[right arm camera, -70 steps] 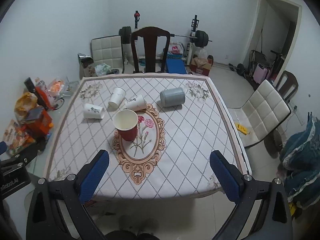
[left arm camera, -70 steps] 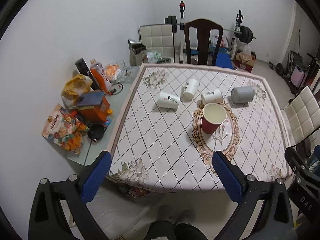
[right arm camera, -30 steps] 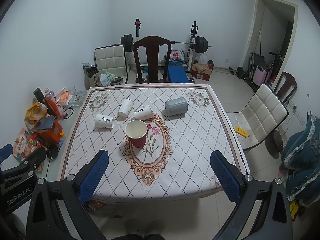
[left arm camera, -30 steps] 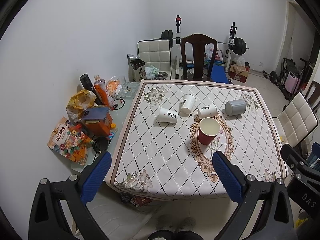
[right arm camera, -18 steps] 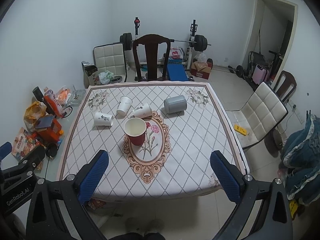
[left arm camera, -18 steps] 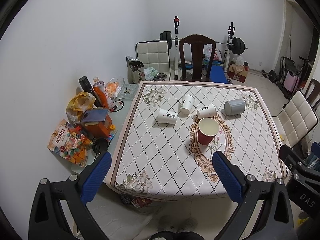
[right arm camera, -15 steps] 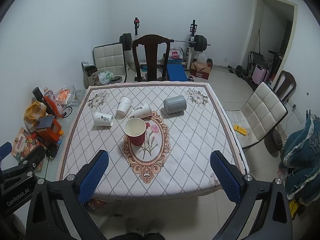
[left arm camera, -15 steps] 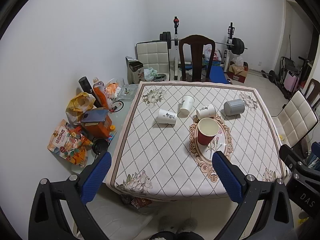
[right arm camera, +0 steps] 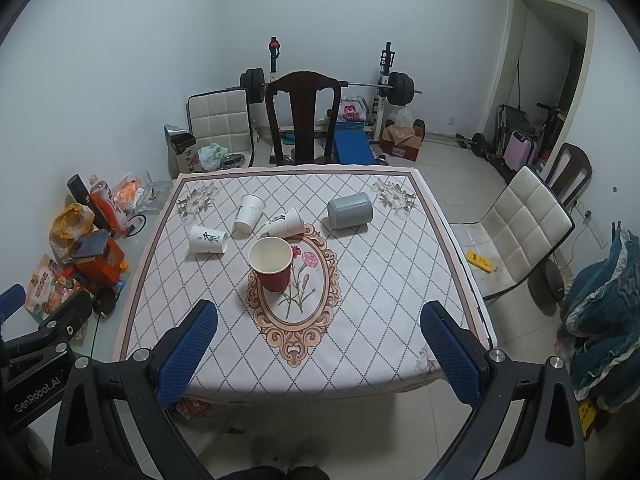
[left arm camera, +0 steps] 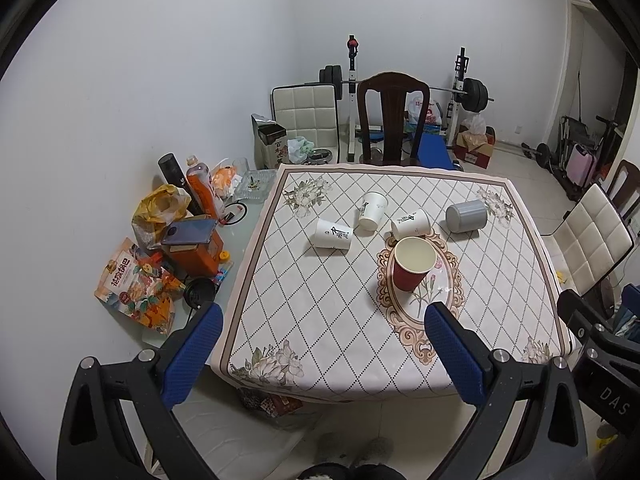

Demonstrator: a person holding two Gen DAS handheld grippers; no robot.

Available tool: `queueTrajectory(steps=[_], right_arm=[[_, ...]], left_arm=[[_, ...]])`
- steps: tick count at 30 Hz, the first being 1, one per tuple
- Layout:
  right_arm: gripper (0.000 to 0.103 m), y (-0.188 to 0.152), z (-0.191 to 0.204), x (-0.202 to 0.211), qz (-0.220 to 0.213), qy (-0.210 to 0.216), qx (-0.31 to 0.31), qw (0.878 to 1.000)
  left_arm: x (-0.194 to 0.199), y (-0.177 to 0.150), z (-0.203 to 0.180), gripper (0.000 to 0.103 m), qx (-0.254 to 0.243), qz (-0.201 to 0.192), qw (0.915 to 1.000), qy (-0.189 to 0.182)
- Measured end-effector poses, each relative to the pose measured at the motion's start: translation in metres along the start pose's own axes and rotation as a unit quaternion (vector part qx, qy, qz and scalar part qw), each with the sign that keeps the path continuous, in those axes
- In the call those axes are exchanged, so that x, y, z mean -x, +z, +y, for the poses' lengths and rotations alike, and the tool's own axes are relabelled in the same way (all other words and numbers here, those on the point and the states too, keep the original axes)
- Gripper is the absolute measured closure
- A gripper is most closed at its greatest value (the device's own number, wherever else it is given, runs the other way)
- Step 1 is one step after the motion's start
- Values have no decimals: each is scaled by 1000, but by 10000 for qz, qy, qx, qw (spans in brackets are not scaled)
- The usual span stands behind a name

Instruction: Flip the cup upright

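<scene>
Cups: red cup point(right arm camera: 271, 265) stands upright on the oval medallion of the table point(right arm camera: 400, 280); three white paper cups lie on their sides behind it, left white cup point(right arm camera: 207, 239), middle white cup point(right arm camera: 249, 207) and right white cup point(right arm camera: 285, 222), with a grey cup point(right arm camera: 350, 210) also tipped over further right.
Direction from me: every fallen cup lies ahead and beyond the red one, toward the far half of the table, well apart from both tools.
Long axis: the grey cup lies roughly crosswise to my view; the left white cup too; the middle one points more away from me.
Nearer hand: by my judgement the right gripper point(right arm camera: 318, 338) suits the grey cup, the left gripper point(left arm camera: 320, 340) the left white cup point(left arm camera: 333, 234).
Left tool: fingers spread wide, holding nothing, hanging off the near table edge.
Right tool: likewise wide apart, nothing between the pads, touching nothing.
Next, I reckon: reach over the red cup without knocking it.
</scene>
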State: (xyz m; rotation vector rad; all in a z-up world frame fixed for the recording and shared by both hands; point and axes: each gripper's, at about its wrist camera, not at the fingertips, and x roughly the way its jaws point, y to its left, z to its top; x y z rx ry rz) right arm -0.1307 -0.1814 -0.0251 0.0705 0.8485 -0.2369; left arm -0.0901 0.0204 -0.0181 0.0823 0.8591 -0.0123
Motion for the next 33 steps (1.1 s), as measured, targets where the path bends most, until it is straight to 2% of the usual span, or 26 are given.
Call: queueTrajectory(steps=[33], right_arm=[[0, -1, 7, 8, 44, 114, 88, 9999]], left_arm=[[7, -10, 8, 0, 32, 0, 10000, -28]])
